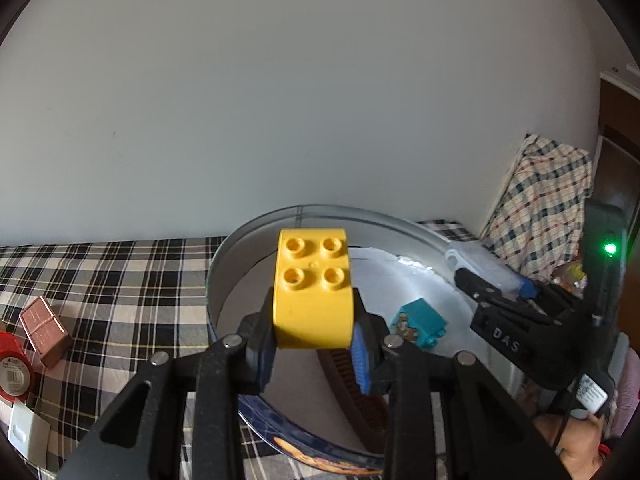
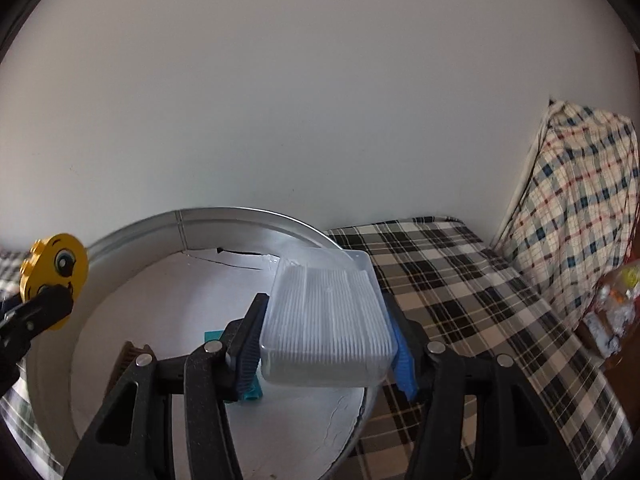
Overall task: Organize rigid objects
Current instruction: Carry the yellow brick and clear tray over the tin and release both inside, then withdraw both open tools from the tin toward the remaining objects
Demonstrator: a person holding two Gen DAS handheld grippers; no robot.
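My left gripper (image 1: 314, 344) is shut on a yellow toy brick (image 1: 313, 288) with four studs and holds it above a round metal tin (image 1: 248, 232). The brick shows a printed face in the right wrist view (image 2: 56, 272). My right gripper (image 2: 324, 360) is shut on a clear plastic box (image 2: 326, 320) of cotton swabs, held over the tin's right rim (image 2: 224, 216). The right gripper also shows in the left wrist view (image 1: 516, 300). A teal toy block (image 1: 420, 324) and a brown ribbed object (image 1: 352, 376) lie inside the tin.
The tin stands on a plaid bedspread (image 1: 100, 280). A copper-brown box (image 1: 44, 330), a red tape roll (image 1: 12, 368) and a white item (image 1: 24, 436) lie at the left. A plaid pillow (image 2: 580, 208) leans on the wall at the right, with packaged items (image 2: 616, 312) below it.
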